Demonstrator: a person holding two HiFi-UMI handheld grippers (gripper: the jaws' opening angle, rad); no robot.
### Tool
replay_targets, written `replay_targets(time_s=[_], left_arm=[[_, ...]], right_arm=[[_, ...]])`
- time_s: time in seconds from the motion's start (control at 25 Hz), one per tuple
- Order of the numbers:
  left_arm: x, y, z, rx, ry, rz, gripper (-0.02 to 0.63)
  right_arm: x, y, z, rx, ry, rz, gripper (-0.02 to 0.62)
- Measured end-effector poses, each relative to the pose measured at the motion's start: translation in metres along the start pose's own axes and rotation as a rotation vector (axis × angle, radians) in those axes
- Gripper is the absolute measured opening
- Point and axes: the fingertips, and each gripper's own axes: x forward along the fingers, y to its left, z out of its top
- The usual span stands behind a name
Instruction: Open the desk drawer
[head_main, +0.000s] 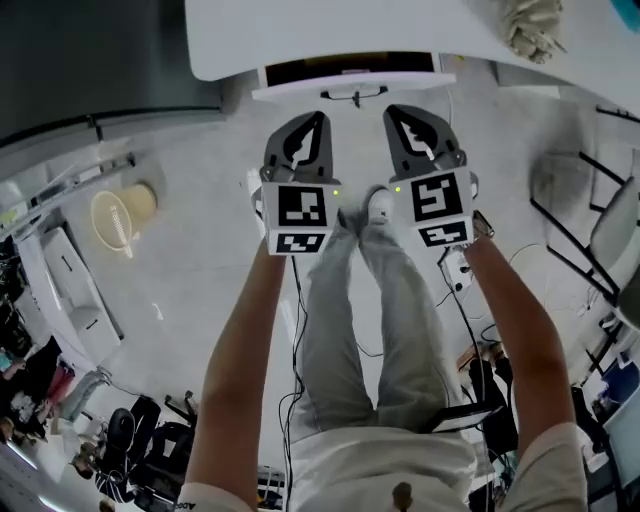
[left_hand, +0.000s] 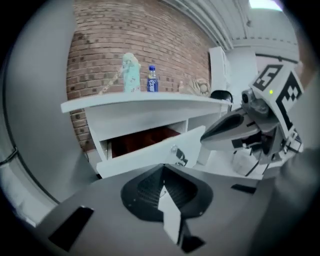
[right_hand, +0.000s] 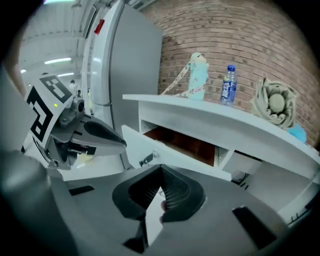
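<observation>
The white desk (head_main: 350, 25) stands ahead of me, and its drawer (head_main: 300, 90) is pulled out a little. The drawer's dark handle (head_main: 355, 95) sits mid-front, and the reddish-brown inside (left_hand: 145, 140) shows behind the white front (left_hand: 142, 156). My left gripper (head_main: 319, 119) hangs just short of the drawer front, left of the handle, shut with nothing in it. My right gripper (head_main: 393, 110) is level with it on the handle's right, also shut and empty. Neither touches the drawer. In the right gripper view the handle (right_hand: 147, 159) lies just beyond the closed jaws (right_hand: 161, 171).
On the desktop stand a blue-labelled bottle (left_hand: 152, 80), a pale green object (left_hand: 131, 73) and a woven ornament (right_hand: 274, 102). A tall grey cabinet (right_hand: 127, 65) is left of the desk. A chair frame (head_main: 610, 230) is at the right, a yellow fan-like object (head_main: 120, 215) at the left, cables on the floor.
</observation>
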Motion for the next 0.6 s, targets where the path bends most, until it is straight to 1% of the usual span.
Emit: replay_targets(time_s=[0.08, 0.16, 0.24, 0.36, 0.4, 0.52, 0.6], left_arm=[[-0.016, -0.001, 0.024, -0.054, -0.063, -0.012, 0.008], [-0.034, 0.001, 0.049, -0.074, -0.123, -0.022, 0.008], [-0.055, 0.002, 0.071, -0.066, -0.168, -0.025, 0.008], [-0.092, -0.002, 0.103, -0.007, -0.212, -0.021, 0.008], [-0.105, -0.004, 0.114, -0.001, -0.224, -0.024, 0.008], [-0.148, -0.009, 0.15, -0.02, -0.271, -0.035, 0.008], [-0.178, -0.007, 0.179, -0.034, -0.313, -0.021, 0.008]], right_arm=[[-0.018, -0.003, 0.019, 0.037, -0.043, -0.004, 0.026], [-0.034, -0.008, 0.038, 0.065, -0.08, -0.01, 0.026], [-0.053, -0.013, 0.058, 0.09, -0.112, -0.011, 0.026], [-0.089, -0.021, 0.086, 0.133, -0.17, 0.002, 0.026], [-0.103, -0.024, 0.096, 0.147, -0.192, 0.008, 0.026], [-0.153, -0.035, 0.127, 0.189, -0.254, 0.011, 0.026], [-0.185, -0.043, 0.15, 0.211, -0.282, 0.0, 0.026]])
